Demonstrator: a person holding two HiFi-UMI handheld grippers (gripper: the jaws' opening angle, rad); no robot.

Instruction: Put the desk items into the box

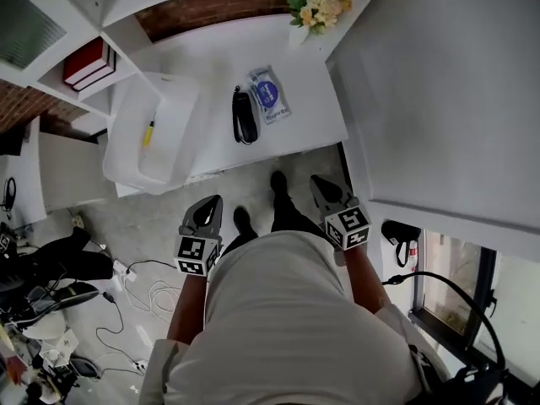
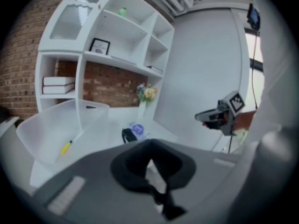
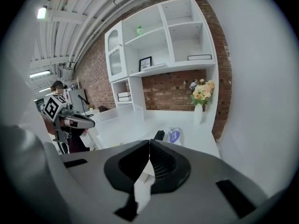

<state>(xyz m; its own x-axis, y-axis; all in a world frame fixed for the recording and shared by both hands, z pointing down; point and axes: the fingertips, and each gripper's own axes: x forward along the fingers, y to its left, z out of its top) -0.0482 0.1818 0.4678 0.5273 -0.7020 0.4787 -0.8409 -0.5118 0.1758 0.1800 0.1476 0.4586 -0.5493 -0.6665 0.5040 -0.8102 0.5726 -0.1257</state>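
Head view: blue-labelled packet (image 1: 270, 95), print unreadable

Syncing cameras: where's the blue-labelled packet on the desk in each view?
Head view: blue-labelled packet upper centre, just right of the black object.
Left gripper view: packet left of centre, beside the black object.
Right gripper view: packet right of centre.
Shared landmark: flower vase, beyond the packet.
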